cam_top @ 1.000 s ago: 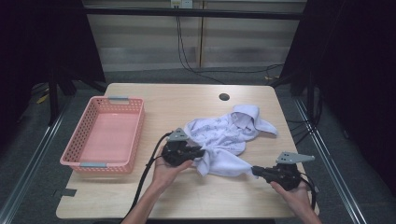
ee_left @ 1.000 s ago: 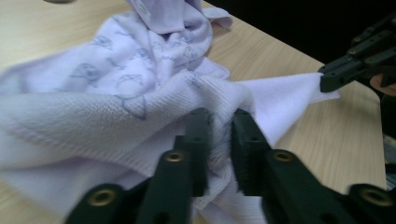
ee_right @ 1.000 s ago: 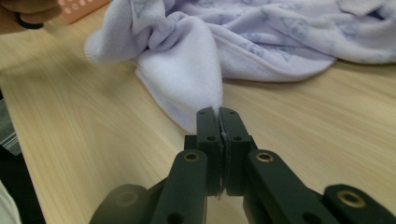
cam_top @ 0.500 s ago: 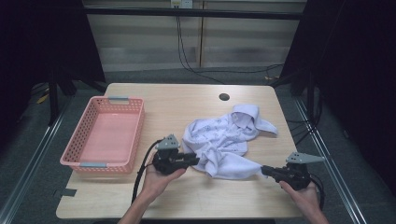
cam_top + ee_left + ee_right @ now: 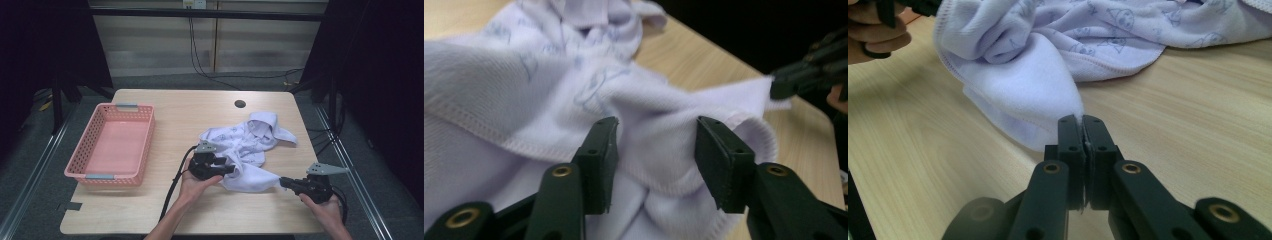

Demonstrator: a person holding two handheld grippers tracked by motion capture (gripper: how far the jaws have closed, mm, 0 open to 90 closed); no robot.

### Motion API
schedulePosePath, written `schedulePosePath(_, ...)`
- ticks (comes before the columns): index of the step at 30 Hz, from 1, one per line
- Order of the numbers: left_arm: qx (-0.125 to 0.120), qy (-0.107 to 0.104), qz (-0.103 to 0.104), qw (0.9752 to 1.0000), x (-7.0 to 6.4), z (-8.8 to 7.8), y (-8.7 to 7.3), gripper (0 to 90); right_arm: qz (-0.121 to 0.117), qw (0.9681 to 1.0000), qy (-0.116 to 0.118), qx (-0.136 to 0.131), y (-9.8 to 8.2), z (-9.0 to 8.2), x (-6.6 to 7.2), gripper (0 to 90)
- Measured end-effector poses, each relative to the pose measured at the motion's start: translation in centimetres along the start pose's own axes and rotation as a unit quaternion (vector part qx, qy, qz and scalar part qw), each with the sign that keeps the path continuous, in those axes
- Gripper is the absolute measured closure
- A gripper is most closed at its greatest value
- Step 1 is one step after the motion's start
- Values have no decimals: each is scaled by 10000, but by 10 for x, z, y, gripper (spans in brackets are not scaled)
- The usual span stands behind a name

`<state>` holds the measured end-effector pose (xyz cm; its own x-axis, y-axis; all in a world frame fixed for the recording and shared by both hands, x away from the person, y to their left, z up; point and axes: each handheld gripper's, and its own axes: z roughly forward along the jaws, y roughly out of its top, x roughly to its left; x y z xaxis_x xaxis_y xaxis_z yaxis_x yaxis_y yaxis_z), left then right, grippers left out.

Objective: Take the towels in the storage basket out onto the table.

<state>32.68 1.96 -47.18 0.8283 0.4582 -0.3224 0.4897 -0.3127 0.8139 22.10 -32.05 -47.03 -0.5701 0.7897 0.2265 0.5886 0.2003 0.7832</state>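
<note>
Garment: white printed cloth (image 5: 245,150) lies crumpled on my bench (image 5: 200,115), right of centre.
Right claw (image 5: 283,182): pinched tight on a corner of the cloth, pulled to a point.
Left claw (image 5: 231,170): jaws have just been opening; cloth bunched between them, pads not pressing.
Surroundings: pink basket (image 5: 112,145) well apart at left, round hole (image 5: 240,104) beyond the cloth.
Right claw view: blue print (image 5: 1118,20) on the fabric shows clearly.

No words, labels, brands or numbers can be read anywhere. The white garment (image 5: 1108,35) bears only a faint blue printed pattern of small faces and shapes.
</note>
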Motion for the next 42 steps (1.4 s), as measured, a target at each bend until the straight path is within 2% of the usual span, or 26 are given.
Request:
schedulePosePath(1,49,-9,-19,10000,0,2,2,549,14,10000,-3,-1,0,0,0,878)
schedulePosePath(2,20,-115,9,9999,-1,3,2,626,17,10000,-9,-5,0,-1,0,877)
schedulePosePath(3,37,-130,122,9998,-3,3,2,668,11,10000,-8,-20,0,-1,0,877)
schedulePosePath(4,96,-108,207,9997,-6,3,1,657,-8,10000,-5,-20,0,-1,0,877)
schedulePosePath(6,132,-262,235,9993,-6,4,-2,738,7,10000,-3,-32,0,-1,-1,876)
schedulePosePath(10,303,-383,57,9988,-3,10,-9,583,20,10000,-24,-27,1,-1,-2,876)
schedulePosePath(12,375,-392,6,9985,-1,14,-14,549,27,10000,-15,-26,1,-1,-1,876)
schedulePosePath(14,488,-421,18,9979,-1,18,-20,559,29,10000,-9,-34,1,0,-2,877)
schedulePosePath(15,528,-342,150,9979,-1,18,-23,614,47,10000,-21,-11,2,1,-1,877)
schedulePosePath(16,510,-389,113,9979,0,18,-23,700,54,10000,-52,-5,2,1,-1,878)
schedulePosePath(17,478,-416,32,9980,2,16,-24,741,49,10000,-56,-19,2,1,-1,879)
schedulePosePath(18,457,-438,56,9980,2,14,-22,781,64,10000,-35,-35,3,1,-1,880)
schedulePosePath(21,274,-496,34,9984,2,-2,-15,802,146,9998,-76,-150,6,-3,-3,881)
schedulePosePath(26,-123,-525,69,9985,5,-38,1,801,224,9986,-83,-466,17,-11,-8,881)
schedulePosePath(29,-249,-447,113,9986,8,-55,7,808,167,9981,-93,-594,25,-14,-7,881)
schedulePosePath(31,-310,-297,135,9990,12,-67,11,831,183,9974,-181,-680,31,-17,-8,881)
schedulePosePath(33,-393,-199,107,9990,17,-77,13,846,242,9963,-202,-803,35,-20,-12,882)
schedulePosePath(35,-428,-186,23,9989,23,-85,12,849,224,9957,-238,-867,39,-22,-15,882)
schedulePosePath(38,-492,-58,-26,9988,28,-99,12,857,192,9949,-307,-946,47,-26,-16,882)
schedulePosePath(40,-493,79,48,9987,29,-109,16,860,231,9933,-345,-1081,55,-31,-21,883)
schedulePosePath(42,-589,83,165,9981,27,-122,26,864,219,9914,-416,-1222,67,-38,-23,883)
